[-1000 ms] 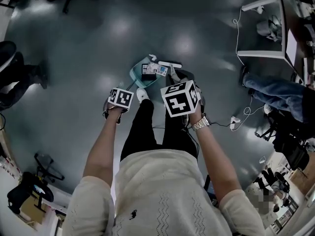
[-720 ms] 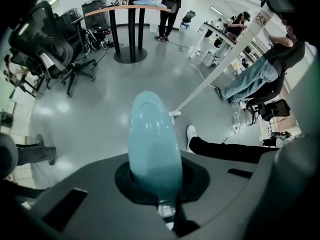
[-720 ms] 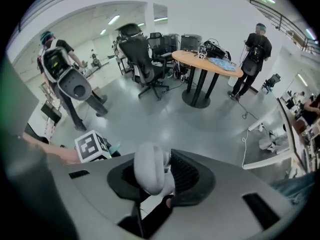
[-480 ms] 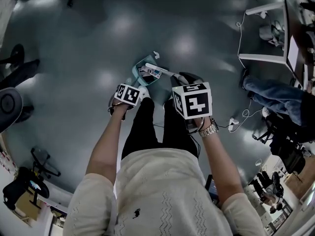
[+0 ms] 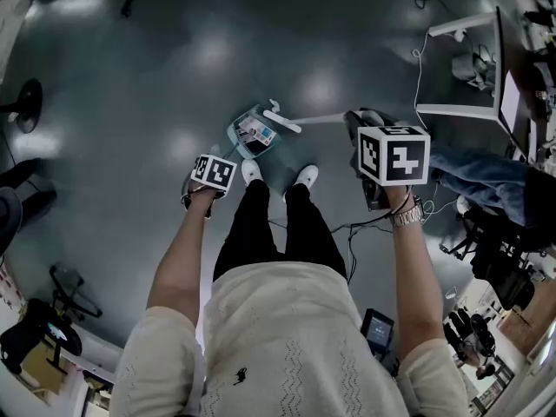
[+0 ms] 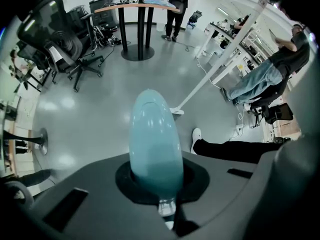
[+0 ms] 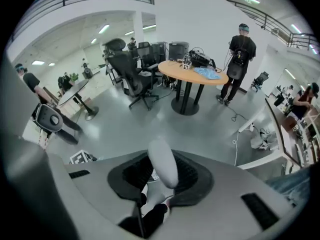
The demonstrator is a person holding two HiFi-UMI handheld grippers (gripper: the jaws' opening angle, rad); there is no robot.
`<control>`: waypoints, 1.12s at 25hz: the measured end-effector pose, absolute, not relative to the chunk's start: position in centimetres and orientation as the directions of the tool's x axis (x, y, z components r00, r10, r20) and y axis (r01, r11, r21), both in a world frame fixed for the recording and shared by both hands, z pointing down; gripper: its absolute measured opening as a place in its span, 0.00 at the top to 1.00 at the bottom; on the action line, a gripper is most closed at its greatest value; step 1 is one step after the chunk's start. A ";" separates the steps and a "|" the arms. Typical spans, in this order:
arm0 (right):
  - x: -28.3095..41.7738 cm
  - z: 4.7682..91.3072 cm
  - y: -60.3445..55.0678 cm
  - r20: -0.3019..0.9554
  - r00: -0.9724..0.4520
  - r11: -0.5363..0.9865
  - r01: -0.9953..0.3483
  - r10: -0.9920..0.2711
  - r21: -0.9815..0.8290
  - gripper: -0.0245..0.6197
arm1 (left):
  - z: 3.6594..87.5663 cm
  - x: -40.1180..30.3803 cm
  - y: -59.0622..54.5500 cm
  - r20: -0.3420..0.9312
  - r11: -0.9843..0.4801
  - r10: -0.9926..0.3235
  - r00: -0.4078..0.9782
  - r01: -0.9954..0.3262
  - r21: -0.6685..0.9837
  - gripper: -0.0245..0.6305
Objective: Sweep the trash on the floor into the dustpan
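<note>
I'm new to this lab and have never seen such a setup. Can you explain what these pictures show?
A person stands with a hand-held gripper in each hand; the marker cubes belong to them. The head view looks down from the person's head; the other two views come from cameras riding on each one. The left hand-held gripper is shut on the teal dustpan handle, the right hand-held gripper on the white broom handle. On the grey floor by the shoes sits the dustpan with trash inside, the broom head beside it.

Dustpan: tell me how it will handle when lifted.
Probably light and stiff: the dustpan looks like thin moulded plastic. On its long handle it may swing or tilt. The loose trash inside might slide out.
</note>
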State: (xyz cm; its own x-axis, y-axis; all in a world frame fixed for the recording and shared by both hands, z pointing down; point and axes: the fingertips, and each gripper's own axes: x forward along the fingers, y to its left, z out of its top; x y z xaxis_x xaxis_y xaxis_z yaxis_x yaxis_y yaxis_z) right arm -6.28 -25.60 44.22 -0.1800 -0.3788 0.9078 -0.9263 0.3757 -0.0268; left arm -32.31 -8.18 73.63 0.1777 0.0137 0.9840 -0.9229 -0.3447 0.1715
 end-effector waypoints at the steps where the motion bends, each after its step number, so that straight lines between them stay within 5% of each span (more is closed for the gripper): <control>1: -5.8 43.5 -26.4 0.901 -0.176 0.366 -0.930 -0.396 -0.021 0.79 | 73.7 -32.5 -8.0 0.985 -0.347 0.015 0.173 -0.923 0.167 0.93; 10: -7.9 42.4 -31.3 0.876 -0.129 0.455 -0.883 -0.464 0.111 0.79 | 73.4 -32.0 -8.0 0.985 -0.342 0.002 0.170 -0.926 0.161 0.93; 20: -14.4 52.0 -22.8 0.943 -0.183 0.773 -0.626 -0.277 0.105 0.79 | 73.3 -31.6 -9.4 0.986 -0.335 0.002 0.169 -0.929 0.160 0.93; 28: -15.5 51.8 -18.3 0.965 -0.189 0.722 -0.692 -0.184 0.003 0.78 | 73.3 -32.0 -9.1 0.987 -0.318 -0.008 0.161 -0.936 0.150 0.93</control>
